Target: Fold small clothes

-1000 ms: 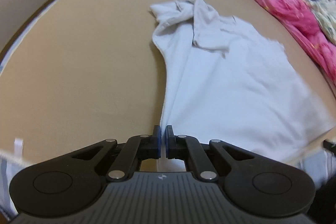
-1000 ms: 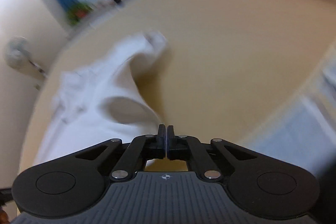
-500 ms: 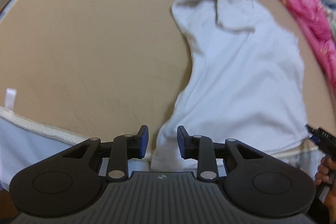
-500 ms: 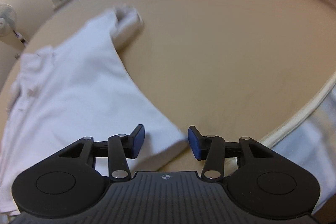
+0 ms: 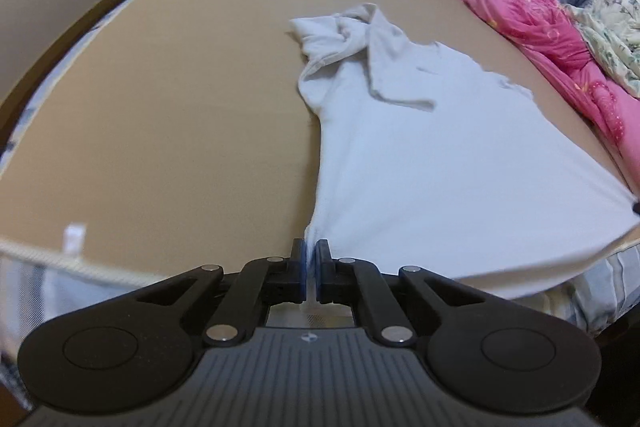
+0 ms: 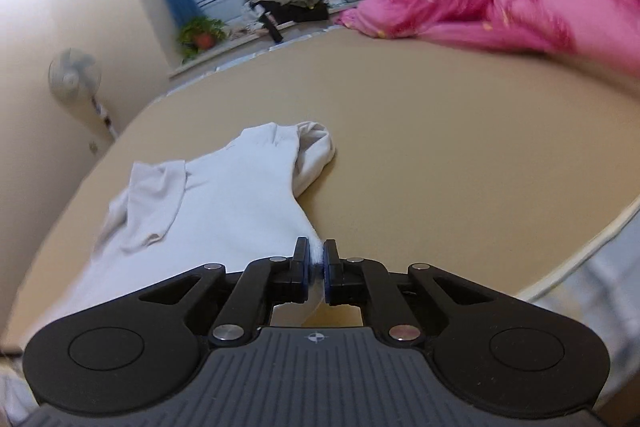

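My left gripper has its jaws pinched tight on the near left corner of the white shirt, a sliver of the hem showing between the blue pads. My right gripper has its jaws clamped on the shirt's other near corner, with a tuft of white cloth bunched between them. The shirt lies spread on the tan bed, its hem at the near edge where I hold it and its collar and crumpled sleeve at the far end, toward the middle of the bed. In the right wrist view the far sleeve is rolled over on itself just beside the shirt's body, resting on the bed. A pink quilt is heaped along the bed's right side, near the shirt but apart from it, with a pale floral blanket lying against it. Beyond the bed's far edge stand a potted plant and a standing fan by the wall.
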